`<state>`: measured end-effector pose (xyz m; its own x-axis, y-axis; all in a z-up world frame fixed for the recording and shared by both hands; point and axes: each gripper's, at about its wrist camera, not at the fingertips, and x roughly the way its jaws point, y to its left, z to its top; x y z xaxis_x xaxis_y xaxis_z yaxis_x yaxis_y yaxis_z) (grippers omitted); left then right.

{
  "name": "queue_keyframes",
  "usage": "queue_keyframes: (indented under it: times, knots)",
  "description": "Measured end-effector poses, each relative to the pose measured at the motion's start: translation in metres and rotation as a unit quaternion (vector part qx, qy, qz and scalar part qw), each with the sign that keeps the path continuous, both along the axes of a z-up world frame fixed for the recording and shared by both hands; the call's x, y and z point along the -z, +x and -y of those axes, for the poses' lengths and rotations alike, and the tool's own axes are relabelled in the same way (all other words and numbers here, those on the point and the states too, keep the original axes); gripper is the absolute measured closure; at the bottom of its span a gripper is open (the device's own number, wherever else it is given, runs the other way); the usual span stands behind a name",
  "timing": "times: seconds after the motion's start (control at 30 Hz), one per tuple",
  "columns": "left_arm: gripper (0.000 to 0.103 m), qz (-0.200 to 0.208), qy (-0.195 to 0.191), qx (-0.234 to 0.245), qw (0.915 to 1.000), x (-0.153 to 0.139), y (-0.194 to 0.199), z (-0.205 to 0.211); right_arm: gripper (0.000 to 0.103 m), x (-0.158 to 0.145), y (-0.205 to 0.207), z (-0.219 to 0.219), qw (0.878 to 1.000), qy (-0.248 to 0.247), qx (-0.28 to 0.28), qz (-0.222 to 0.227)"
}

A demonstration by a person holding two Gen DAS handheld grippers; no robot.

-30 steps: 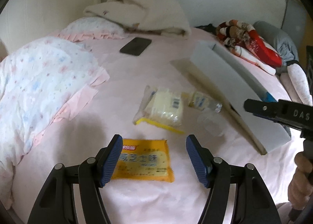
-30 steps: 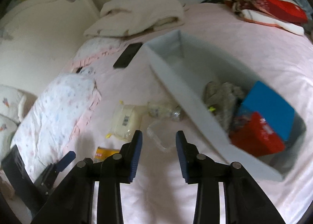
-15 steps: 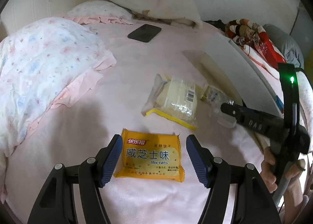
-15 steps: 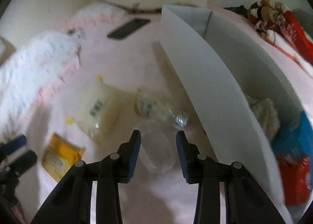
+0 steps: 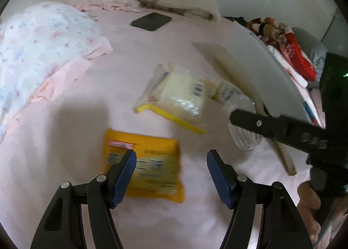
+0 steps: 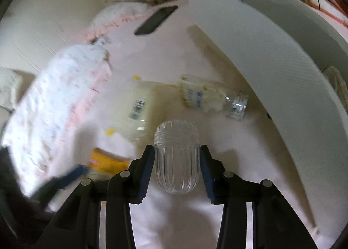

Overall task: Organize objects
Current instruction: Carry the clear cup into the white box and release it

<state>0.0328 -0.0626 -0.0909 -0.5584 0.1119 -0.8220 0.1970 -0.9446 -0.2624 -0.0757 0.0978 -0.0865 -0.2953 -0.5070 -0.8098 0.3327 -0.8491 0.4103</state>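
right tool (image 6: 177, 157) brackets the ribbed clear cup (image 6: 176, 157), contact unclear; likely light, slick, crushable, so grip mid-body. left tool (image 5: 171, 175) gapes over the yellow packet (image 5: 150, 168).

Clear ribbed glass jar (image 6: 176, 155), lying on its side on the pink bed (image 5: 65, 118), threaded mouth pointing away. Just beyond, toward the white box wall (image 6: 261, 57), a clear plastic bottle (image 6: 213, 96) with a pale label, also on its side, capless. Left of that, a see-through pouch (image 5: 180, 94) of pale yellow contents, barcode up, yellow strip along one edge. Nearer, lying flat, a blurred yellow biscuit packet (image 5: 152, 162).
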Motion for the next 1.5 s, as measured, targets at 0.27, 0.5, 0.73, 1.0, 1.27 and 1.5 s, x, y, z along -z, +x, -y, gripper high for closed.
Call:
queue_keyframes:
  times: [0.27, 0.5, 0.73, 1.0, 1.27, 1.5]
  knots:
    - [0.038, -0.068, -0.013, 0.030, 0.9971, -0.047, 0.003, -0.035, 0.061, -0.048, 0.026, -0.022, 0.998, -0.024, 0.031, -0.057]
    - [0.038, -0.091, -0.001, 0.044, 0.9948, -0.067, 0.002, -0.050, 0.061, -0.087, 0.031, -0.075, 0.989, -0.064, 0.092, -0.098]
    - [0.038, -0.107, -0.017, 0.053, 0.9927, -0.077, 0.004, -0.067, 0.061, -0.112, 0.040, -0.115, 0.978, -0.063, 0.147, -0.136]
    - [0.038, -0.100, -0.038, 0.084, 0.9907, -0.075, 0.001, -0.086, 0.061, -0.112, 0.023, -0.162, 0.966, -0.072, 0.216, -0.124]
    - [0.038, -0.094, -0.002, 0.073, 0.9929, -0.072, 0.017, -0.076, 0.059, -0.078, -0.007, -0.160, 0.970, -0.063, 0.223, -0.069]
    - [0.038, -0.098, -0.006, 0.062, 0.9932, -0.096, 0.018, -0.037, 0.059, -0.070, -0.028, -0.143, 0.968, 0.015, 0.244, -0.065]
